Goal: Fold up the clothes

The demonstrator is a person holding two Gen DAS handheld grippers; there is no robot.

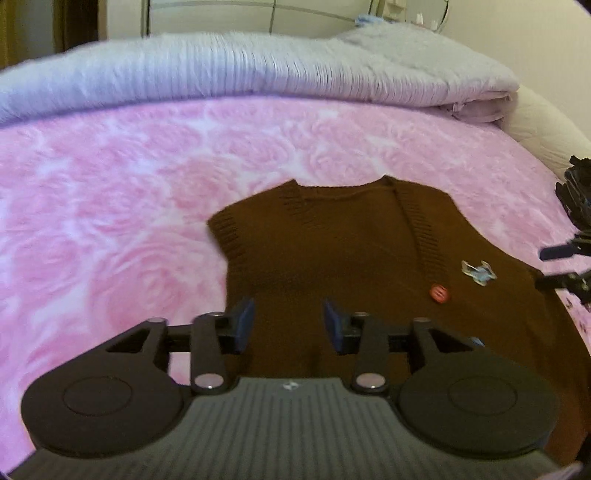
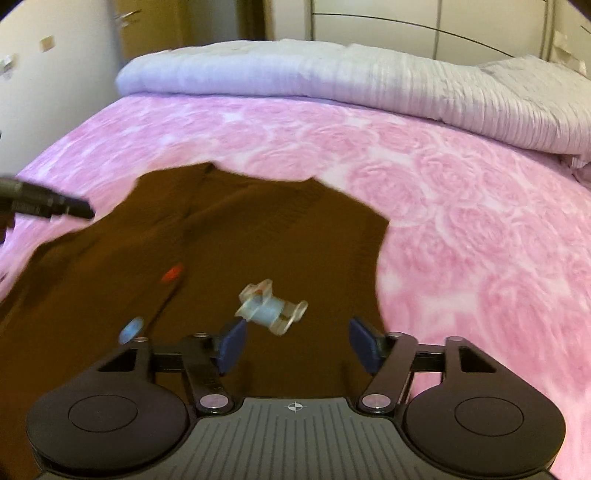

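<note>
A brown knitted vest (image 1: 332, 243) lies flat on the pink rose-patterned bedspread (image 1: 110, 184), neck toward the far side. It bears a red button (image 1: 439, 293) and a pale blue embroidered patch (image 1: 478, 272). My left gripper (image 1: 289, 325) hovers over the vest's left lower part, jaws apart, nothing between the blue pads. In the right wrist view the same vest (image 2: 258, 240) fills the middle, with the patch (image 2: 271, 307) and the red button (image 2: 173, 274) blurred. My right gripper (image 2: 297, 341) stands open above the vest's right side, empty. The right gripper's fingertips (image 1: 554, 267) show at the left view's right edge.
A folded lilac quilt (image 1: 258, 70) lies across the far end of the bed (image 2: 480, 221). Wardrobe doors (image 2: 406, 22) stand behind it. The left gripper's dark finger (image 2: 48, 203) pokes in at the right view's left edge. A blue button (image 2: 132, 328) sits low on the vest.
</note>
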